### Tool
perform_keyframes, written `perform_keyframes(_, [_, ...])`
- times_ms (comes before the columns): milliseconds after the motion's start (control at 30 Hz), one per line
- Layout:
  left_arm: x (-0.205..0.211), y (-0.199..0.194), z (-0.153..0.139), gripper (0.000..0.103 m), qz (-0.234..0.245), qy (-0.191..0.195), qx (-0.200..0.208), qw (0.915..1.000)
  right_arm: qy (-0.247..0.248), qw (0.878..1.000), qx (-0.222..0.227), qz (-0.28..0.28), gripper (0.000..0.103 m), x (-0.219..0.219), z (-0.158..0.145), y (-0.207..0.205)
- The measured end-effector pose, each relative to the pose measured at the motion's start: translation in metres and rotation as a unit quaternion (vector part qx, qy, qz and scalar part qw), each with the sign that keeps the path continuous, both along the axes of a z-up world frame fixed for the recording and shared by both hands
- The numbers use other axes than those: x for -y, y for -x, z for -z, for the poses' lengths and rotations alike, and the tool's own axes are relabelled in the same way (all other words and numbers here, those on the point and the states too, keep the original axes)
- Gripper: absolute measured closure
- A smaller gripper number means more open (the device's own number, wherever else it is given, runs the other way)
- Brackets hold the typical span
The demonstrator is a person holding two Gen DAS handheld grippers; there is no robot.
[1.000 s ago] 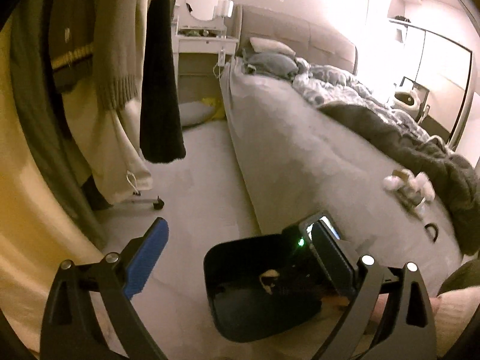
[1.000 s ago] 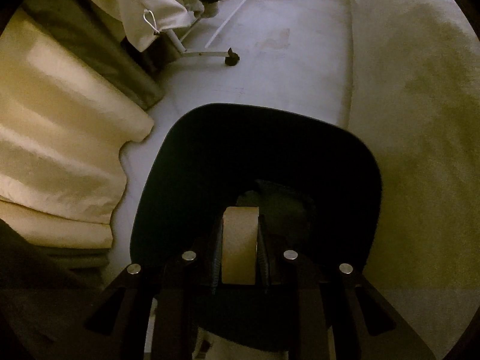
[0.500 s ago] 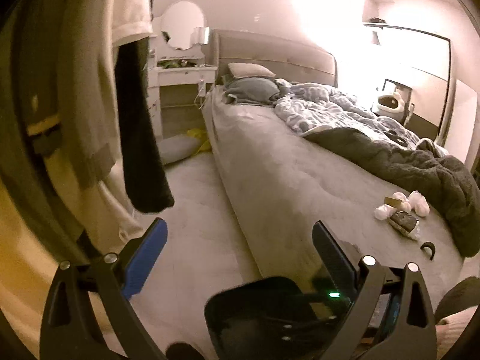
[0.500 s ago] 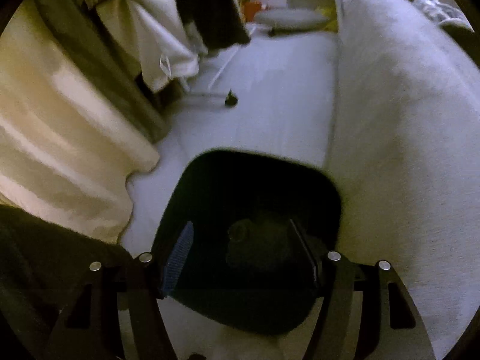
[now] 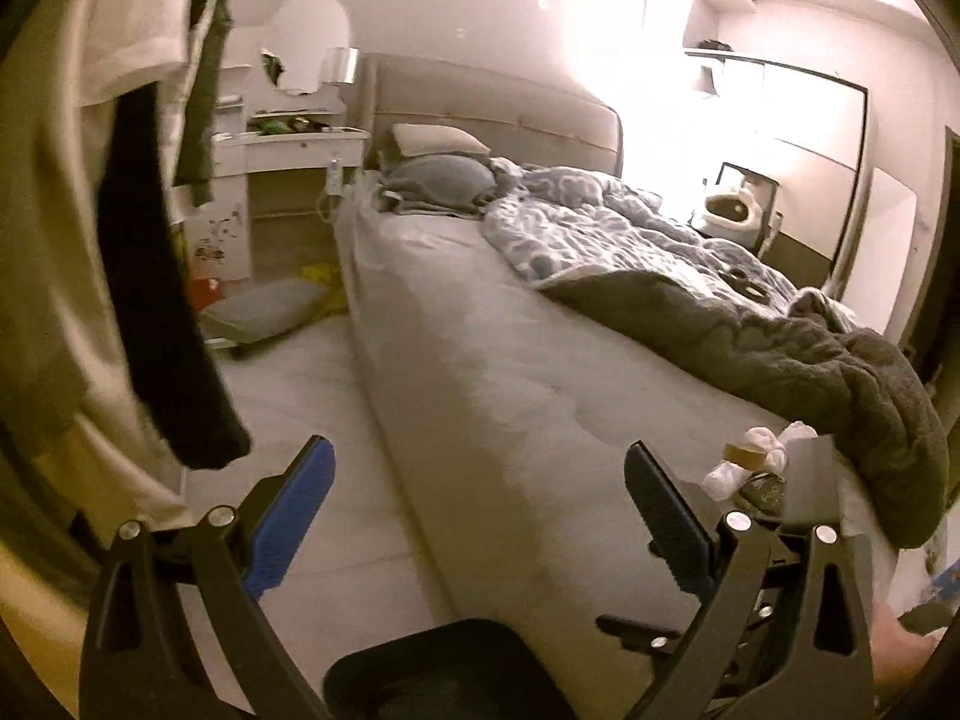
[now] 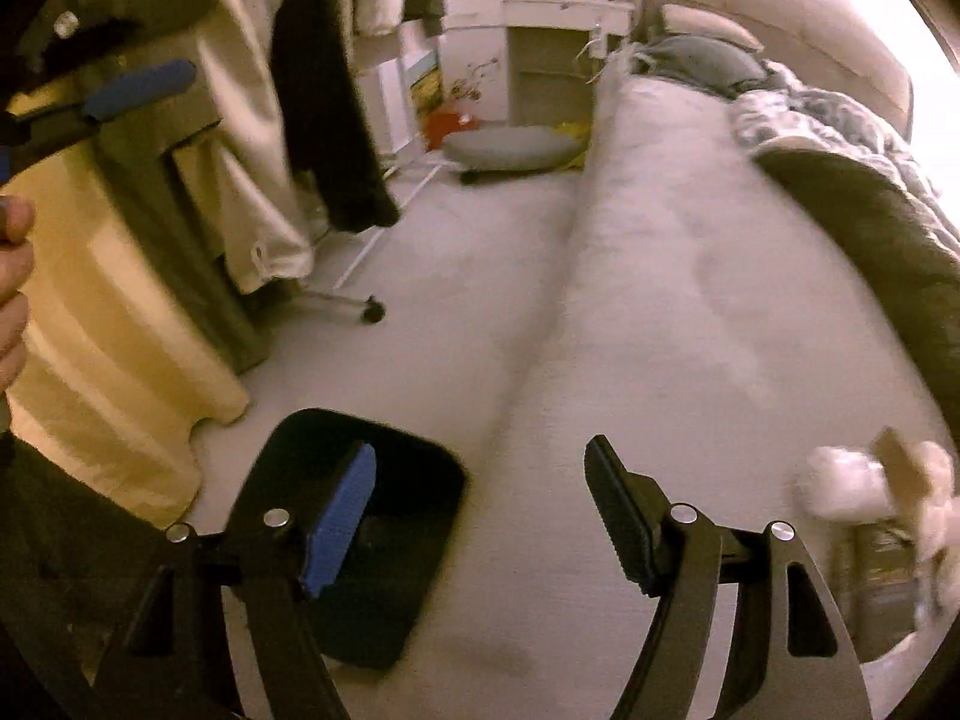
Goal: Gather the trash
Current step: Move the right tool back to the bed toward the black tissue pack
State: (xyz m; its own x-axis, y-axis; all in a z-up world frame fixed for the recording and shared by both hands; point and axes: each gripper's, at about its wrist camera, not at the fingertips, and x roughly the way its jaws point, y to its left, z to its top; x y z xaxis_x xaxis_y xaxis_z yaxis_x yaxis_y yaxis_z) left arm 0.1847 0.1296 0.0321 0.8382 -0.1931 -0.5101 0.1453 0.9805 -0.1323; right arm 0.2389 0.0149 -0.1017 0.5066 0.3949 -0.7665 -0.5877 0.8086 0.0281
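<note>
A black trash bin [image 6: 414, 498] stands on the floor against the bed side, under the left finger of my right gripper [image 6: 480, 516]. That gripper's jaws are opening and nothing is between them. Blurred on the bed at the right lies a trash pile [image 6: 864, 486]. In the left wrist view it [image 5: 756, 462] shows as white tissues, a cardboard roll and a dark packet. My left gripper [image 5: 480, 516] is open and empty over the bed's edge, with the bin [image 5: 444, 678] at the bottom of its view. It [image 6: 201, 30] also shows at the upper left of the right wrist view.
A wide bed [image 5: 540, 372] with a dark blanket [image 5: 810, 354] fills the right. Clothes [image 6: 324, 90] hang on a wheeled rack [image 6: 372, 312] at the left, beside a pale curtain [image 6: 102, 324]. A grey cushion [image 6: 510, 147] lies on the floor ahead. A hand [image 6: 12, 264] shows at the left edge.
My right gripper let go of the cardboard roll over the bin, opened and rose. Both views swung up from the bin toward the bed.
</note>
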Motion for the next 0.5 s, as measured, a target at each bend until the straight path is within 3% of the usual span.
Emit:
perform_keyframes(67, [0.006, -0.009, 0.006, 0.004, -0.002, 0.000, -0.002, 1.0000, -0.002, 1.000, 0.006, 0.008, 0.029, 0.013, -0.004, -0.008])
perform_keyframes(167, [0.014, -0.030, 0.022, 0.004, -0.010, 0.032, -0.025, 0.9991, -0.005, 1.000, 0.018, 0.022, 0.029, 0.034, -0.011, -0.012])
perform_keyframes(333, [0.033, -0.052, 0.035, 0.005, -0.011, 0.000, -0.020, 0.9997, 0.013, 0.998, 0.063, 0.021, 0.022, 0.060, -0.022, -0.014])
perform_keyframes(500, [0.051, -0.042, 0.048, 0.005, -0.013, 0.021, -0.039, 0.9990, 0.004, 0.996, 0.058, 0.069, 0.019, 0.099, -0.022, -0.002])
